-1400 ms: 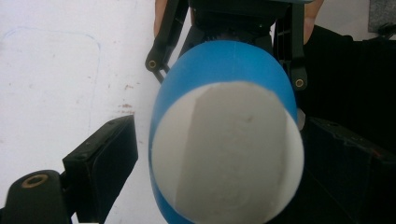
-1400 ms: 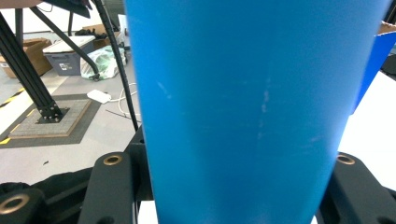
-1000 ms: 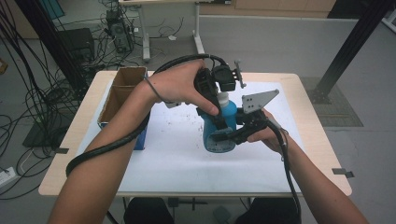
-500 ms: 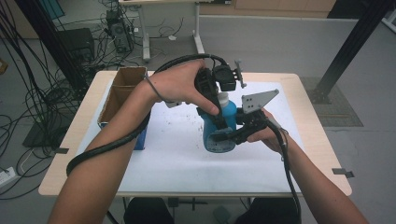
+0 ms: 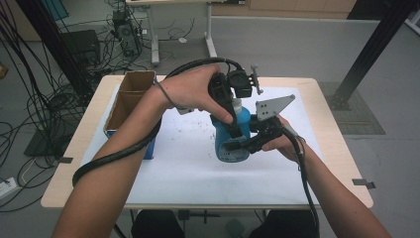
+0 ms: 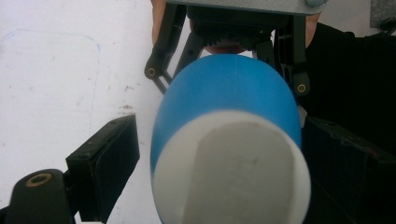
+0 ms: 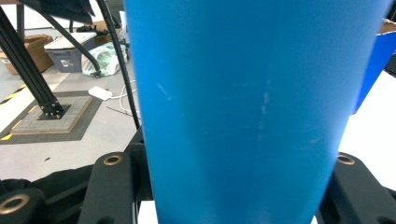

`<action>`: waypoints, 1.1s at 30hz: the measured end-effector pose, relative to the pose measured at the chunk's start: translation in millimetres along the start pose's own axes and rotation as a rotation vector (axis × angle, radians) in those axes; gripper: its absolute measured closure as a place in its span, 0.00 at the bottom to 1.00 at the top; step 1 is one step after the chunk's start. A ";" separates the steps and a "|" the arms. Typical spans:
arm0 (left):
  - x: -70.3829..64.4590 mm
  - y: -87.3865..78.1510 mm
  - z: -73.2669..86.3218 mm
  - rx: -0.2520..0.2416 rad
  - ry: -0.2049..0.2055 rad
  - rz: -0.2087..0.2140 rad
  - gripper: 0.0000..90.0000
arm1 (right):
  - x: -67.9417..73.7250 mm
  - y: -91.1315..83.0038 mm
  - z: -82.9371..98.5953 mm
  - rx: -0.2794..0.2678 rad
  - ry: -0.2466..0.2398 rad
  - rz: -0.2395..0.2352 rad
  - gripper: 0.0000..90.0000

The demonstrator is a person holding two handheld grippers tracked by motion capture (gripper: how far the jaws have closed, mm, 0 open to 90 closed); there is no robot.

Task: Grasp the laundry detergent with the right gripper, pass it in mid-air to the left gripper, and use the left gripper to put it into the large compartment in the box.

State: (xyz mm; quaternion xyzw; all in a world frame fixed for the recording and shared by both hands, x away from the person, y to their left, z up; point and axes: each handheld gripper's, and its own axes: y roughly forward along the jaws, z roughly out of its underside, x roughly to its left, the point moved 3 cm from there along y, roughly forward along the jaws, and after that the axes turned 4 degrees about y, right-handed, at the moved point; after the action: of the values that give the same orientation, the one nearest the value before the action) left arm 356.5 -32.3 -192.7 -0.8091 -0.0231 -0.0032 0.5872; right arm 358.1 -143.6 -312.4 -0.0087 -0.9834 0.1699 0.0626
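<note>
**Two claws on one bottle**

Two claws meet at the blue bottle (image 5: 232, 141), mid-tabletop (image 5: 173, 173). Right claw (image 5: 250, 144) clamps its body; left claw (image 6: 205, 158) straddles the white cap (image 6: 233, 172), jaws apart, not yet pinching. Next, it seems: close squarely on the cap and twist while the right holds firm.

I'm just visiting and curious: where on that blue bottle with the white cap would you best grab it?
Grip the blue bottle around its straight body from the side, as the right gripper does. The white cap, narrower and round, suits jaws from above, like the left gripper.
</note>
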 end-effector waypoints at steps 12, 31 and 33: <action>-0.2 0.2 -0.2 0.001 0.022 0.004 0.28 | 1.1 1.2 -0.2 0.002 -0.004 -0.003 0.49; -2.4 -1.7 -4.2 0.012 0.050 0.002 0.41 | 3.0 0.1 -0.7 -0.004 -0.015 -0.006 0.49; -2.9 -1.5 -4.7 0.006 0.042 0.004 0.41 | 3.0 -0.5 -0.7 -0.004 -0.015 -0.005 0.49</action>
State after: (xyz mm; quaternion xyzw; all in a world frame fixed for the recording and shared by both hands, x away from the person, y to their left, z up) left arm 353.6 -36.4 -189.9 -0.8072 -0.0093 -0.0192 0.5900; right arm 355.2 -143.7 -311.1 -0.0049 -0.9843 0.1676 0.0556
